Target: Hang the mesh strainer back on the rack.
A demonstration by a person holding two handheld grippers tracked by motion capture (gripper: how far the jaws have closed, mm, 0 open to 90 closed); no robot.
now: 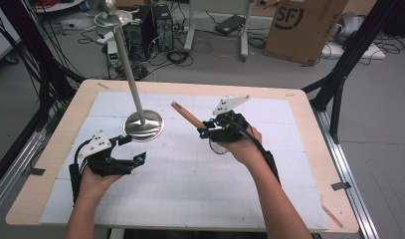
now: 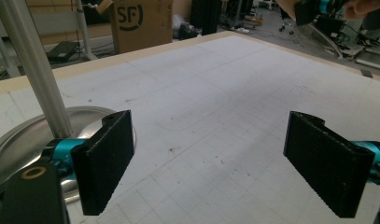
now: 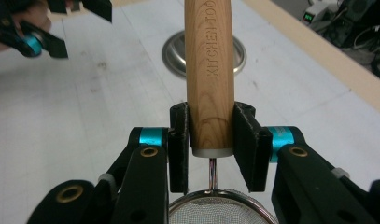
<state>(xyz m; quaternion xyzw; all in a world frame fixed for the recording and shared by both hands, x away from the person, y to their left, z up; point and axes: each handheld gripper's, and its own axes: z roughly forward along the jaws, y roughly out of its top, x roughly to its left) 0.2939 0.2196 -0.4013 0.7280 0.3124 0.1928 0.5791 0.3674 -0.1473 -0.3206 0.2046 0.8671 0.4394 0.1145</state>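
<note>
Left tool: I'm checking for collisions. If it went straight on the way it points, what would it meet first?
Probably nothing close: the open left tool points across bare table; the stand lies off to one side. Depth is unclear.

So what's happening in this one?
A person at a table works a pair of tongs in each hand. The right tongs are clamped on the wooden handle of a small mesh strainer, held up off the white mat with the handle pointing toward the metal stand. The left tongs are open with nothing between them, low over the mat right beside the stand's round base. Nothing hangs on the stand yet.
</note>
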